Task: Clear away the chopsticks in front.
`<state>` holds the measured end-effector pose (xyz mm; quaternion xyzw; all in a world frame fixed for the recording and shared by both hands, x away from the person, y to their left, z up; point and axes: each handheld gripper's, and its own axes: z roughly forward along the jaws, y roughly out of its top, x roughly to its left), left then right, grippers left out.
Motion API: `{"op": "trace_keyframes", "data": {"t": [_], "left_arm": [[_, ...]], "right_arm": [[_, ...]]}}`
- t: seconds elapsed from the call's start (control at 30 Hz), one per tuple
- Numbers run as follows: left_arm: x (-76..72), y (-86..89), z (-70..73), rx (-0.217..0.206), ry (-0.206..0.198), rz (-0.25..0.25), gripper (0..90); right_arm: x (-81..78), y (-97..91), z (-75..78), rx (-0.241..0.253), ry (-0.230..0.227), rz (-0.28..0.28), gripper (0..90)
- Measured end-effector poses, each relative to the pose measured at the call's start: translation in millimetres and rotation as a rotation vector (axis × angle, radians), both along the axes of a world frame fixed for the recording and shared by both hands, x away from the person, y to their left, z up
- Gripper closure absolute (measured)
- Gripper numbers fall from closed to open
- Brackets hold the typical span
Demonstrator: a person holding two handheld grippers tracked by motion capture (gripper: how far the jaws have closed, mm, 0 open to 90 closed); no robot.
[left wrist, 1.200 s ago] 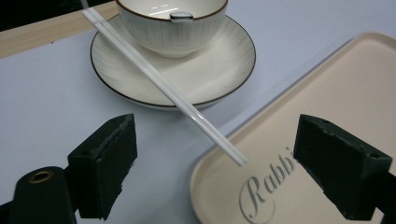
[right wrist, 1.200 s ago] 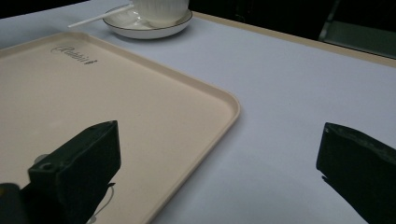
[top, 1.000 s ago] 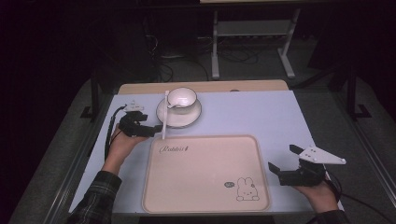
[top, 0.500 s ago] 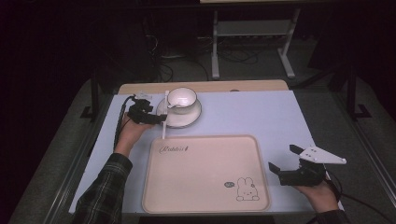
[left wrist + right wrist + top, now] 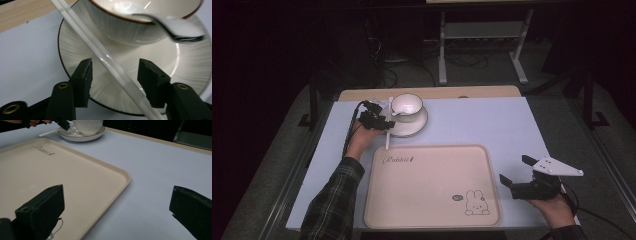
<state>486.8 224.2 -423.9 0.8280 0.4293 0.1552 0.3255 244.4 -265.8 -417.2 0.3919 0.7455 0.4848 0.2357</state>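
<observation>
A: Progress?
B: Early. The chopsticks (image 5: pixel 110 66) lie across the saucer (image 5: pixel 75 47) rim, bracketed by the left gripper (image 5: pixel 114 75), jaws wide, not yet closed. Nothing is lifted.
A: Containers?
B: A spoon (image 5: pixel 175 28) is propped in the bowl (image 5: pixel 406 105) on the saucer. The tray (image 5: pixel 432 190) is bare. The right gripper (image 5: pixel 517 173) is held wide beside the tray.
</observation>
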Motion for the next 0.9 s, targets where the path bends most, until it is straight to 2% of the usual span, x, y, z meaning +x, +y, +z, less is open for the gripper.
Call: {"op": "trace_keyframes", "data": {"t": [0.13, 0.27, 0.37, 0.57, 0.67, 0.73, 0.9], "left_arm": [[1.4, -1.3, -2.1, -0.005, 0.002, 0.002, 51.4], [5.7, -3.5, -4.4, 0.006, 0.01, 0.024, 55.6], [7.9, -4.4, -3.5, 0.022, 0.005, 0.031, 58.0], [16.1, -5.0, -0.6, 0.028, -0.01, 0.057, 63.1], [19.4, -5.3, -0.7, 0.039, -0.011, 0.071, 67.8], [21.2, -6.9, -0.6, 0.072, -0.025, 0.078, 71.6], [23.3, -5.5, -1.2, 0.08, -0.033, 0.097, 76.1]], "right_arm": [[-0.3, -0.2, 0.2, 0.003, 0.001, 0.0, 0.0], [-0.3, -0.4, 0.2, 0.006, 0.002, 0.001, 0.0], [-0.4, -0.5, 0.3, 0.007, 0.001, 0.001, 0.0], [-0.6, -1.3, 0.6, 0.014, 0.003, 0.0, 0.0], [-0.7, -1.6, 0.5, 0.016, 0.003, -0.001, 0.0], [-0.9, -1.9, 0.6, 0.018, 0.002, -0.001, 0.0], [-1.0, -2.2, 0.5, 0.018, 0.002, -0.001, 0.0]]}}
